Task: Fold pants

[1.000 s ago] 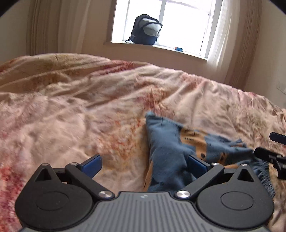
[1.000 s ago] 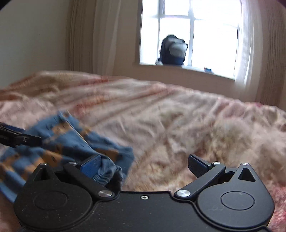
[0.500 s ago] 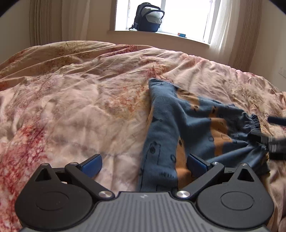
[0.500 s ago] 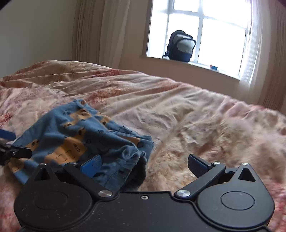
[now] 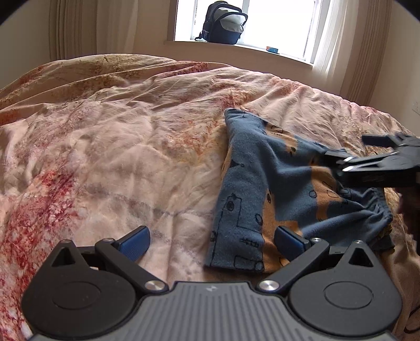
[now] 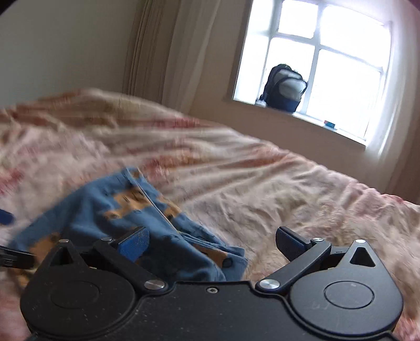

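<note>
Small blue pants (image 5: 252, 183) with an orange and black print lie folded and rumpled on the floral bedspread (image 5: 118, 147). In the left wrist view my left gripper (image 5: 212, 241) is open, and the pants' near edge lies between its blue pads. The right gripper (image 5: 354, 152) shows at the right of that view, over the pants near the gathered waistband (image 5: 378, 209). In the blurred right wrist view the pants (image 6: 126, 209) lie to the left, and my right gripper (image 6: 212, 241) is open above them with nothing between its fingers.
The bedspread (image 6: 262, 188) covers the whole bed. A dark backpack (image 5: 225, 22) and a small box (image 5: 273, 49) sit on the window sill, with curtains on both sides. Part of a hand (image 5: 412, 207) shows at the right edge of the left wrist view.
The right gripper has lifted and swung up over the pants; its view is blurred by the motion. The left gripper has stayed nearly in place, open. The pants lie flatter than a second ago.
</note>
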Available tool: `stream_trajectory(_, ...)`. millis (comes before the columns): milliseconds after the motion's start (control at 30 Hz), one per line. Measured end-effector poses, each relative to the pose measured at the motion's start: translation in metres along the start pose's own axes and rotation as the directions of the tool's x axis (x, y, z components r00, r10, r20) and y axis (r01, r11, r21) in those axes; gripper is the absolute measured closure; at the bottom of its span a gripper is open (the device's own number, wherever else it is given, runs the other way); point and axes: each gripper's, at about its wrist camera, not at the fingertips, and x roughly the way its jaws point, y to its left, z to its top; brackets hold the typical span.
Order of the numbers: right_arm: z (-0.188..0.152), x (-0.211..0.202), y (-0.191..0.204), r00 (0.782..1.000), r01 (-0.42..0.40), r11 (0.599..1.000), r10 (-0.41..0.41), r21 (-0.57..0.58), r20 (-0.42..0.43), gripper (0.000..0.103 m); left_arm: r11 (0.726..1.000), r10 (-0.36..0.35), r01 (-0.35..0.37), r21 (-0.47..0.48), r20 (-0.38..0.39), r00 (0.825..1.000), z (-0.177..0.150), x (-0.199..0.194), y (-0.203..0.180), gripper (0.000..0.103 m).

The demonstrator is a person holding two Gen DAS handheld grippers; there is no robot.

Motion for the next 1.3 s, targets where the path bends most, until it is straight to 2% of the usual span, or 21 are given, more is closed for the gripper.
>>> stream_trajectory(33,-0.003,0.010,-0.002,1.000,0.020,1.000,-0.020,-0.011,-0.024,0.001,1.000,0.000,0.000,0.002,0.000,1.000,0.000,0.000,0.000,0.000)
stream_trajectory(100,-0.006,0.011,-0.014,1.000,0.011,0.998,-0.010,0.068,-0.022,0.001,1.000,-0.001,0.001,0.004,0.002,1.000,-0.001,0.000,0.000,0.000)
stream_trajectory(167,-0.007,-0.004,-0.026,0.999,-0.018,0.986,0.012,0.169,0.033,0.001,1.000,-0.010,0.010,-0.007,0.007,1.000,0.000,0.000,0.001,0.000)
stream_trajectory(233,-0.008,-0.015,-0.035,0.992,-0.104,0.975,0.088,0.198,0.086,0.001,0.999,-0.026,0.027,-0.022,0.017,1.000,0.001,-0.001,0.003,0.000)
stream_trajectory(333,-0.013,-0.005,-0.044,0.979,-0.202,0.950,0.200,0.239,0.032,0.000,0.997,-0.070,0.072,-0.039,0.059,0.996,0.003,-0.004,0.005,0.000)
stream_trajectory(433,-0.030,0.013,-0.059,0.947,-0.303,0.878,0.322,0.370,0.013,0.000,0.990,-0.116,0.123,-0.061,0.117,0.986,0.006,-0.006,0.011,0.000)
stream_trajectory(500,-0.036,0.018,-0.065,0.932,-0.341,0.841,0.362,0.420,0.031,0.000,0.986,-0.134,0.145,-0.083,0.129,0.983,0.007,-0.003,0.014,0.000)
stream_trajectory(600,-0.034,0.021,-0.068,0.908,-0.393,0.810,0.416,0.434,0.045,0.000,0.977,-0.163,0.175,-0.122,0.100,0.982,0.007,0.007,0.020,0.000)
stream_trajectory(700,-0.033,0.024,-0.068,0.902,-0.399,0.798,0.429,0.452,0.038,0.000,0.978,-0.162,0.173,-0.119,0.094,0.982,0.004,0.011,0.020,0.000)
stream_trajectory(733,-0.035,0.025,-0.071,0.899,-0.405,0.782,0.435,0.473,0.050,0.000,0.979,-0.166,0.175,-0.106,0.094,0.982,0.003,0.010,0.020,0.000)
stream_trajectory(800,-0.042,0.024,-0.078,0.890,-0.422,0.729,0.445,0.539,0.095,0.001,0.979,-0.174,0.182,-0.093,0.087,0.981,0.003,0.009,0.019,0.000)
stream_trajectory(900,-0.048,0.019,-0.088,0.864,-0.463,0.645,0.481,0.608,0.149,0.001,0.969,-0.205,0.216,-0.120,0.095,0.974,0.004,0.006,0.023,0.000)
stream_trajectory(933,-0.049,0.016,-0.090,0.860,-0.469,0.634,0.486,0.615,0.155,0.003,0.961,-0.225,0.238,-0.140,0.101,0.969,0.004,0.005,0.025,0.000)
stream_trajectory(1033,-0.051,0.010,-0.090,0.871,-0.450,0.650,0.470,0.613,0.141,0.016,0.937,-0.272,0.291,-0.191,0.122,0.955,0.005,0.004,0.032,0.002)
stream_trajectory(1067,-0.052,0.009,-0.090,0.877,-0.440,0.656,0.461,0.614,0.136,0.019,0.932,-0.281,0.302,-0.202,0.127,0.951,0.006,0.004,0.034,0.006)
stream_trajectory(1100,-0.053,0.008,-0.091,0.884,-0.427,0.660,0.450,0.618,0.131,0.026,0.928,-0.287,0.309,-0.210,0.127,0.949,0.006,0.005,0.036,0.013)
stream_trajectory(1233,-0.061,0.005,-0.096,0.898,-0.397,0.651,0.422,0.646,0.126,0.049,0.913,-0.315,0.335,-0.234,0.120,0.941,0.008,0.006,0.039,0.028)
stream_trajectory(1300,-0.062,-0.001,-0.095,0.901,-0.391,0.654,0.415,0.647,0.125,0.056,0.901,-0.342,0.361,-0.240,0.116,0.932,0.009,0.005,0.037,0.043)
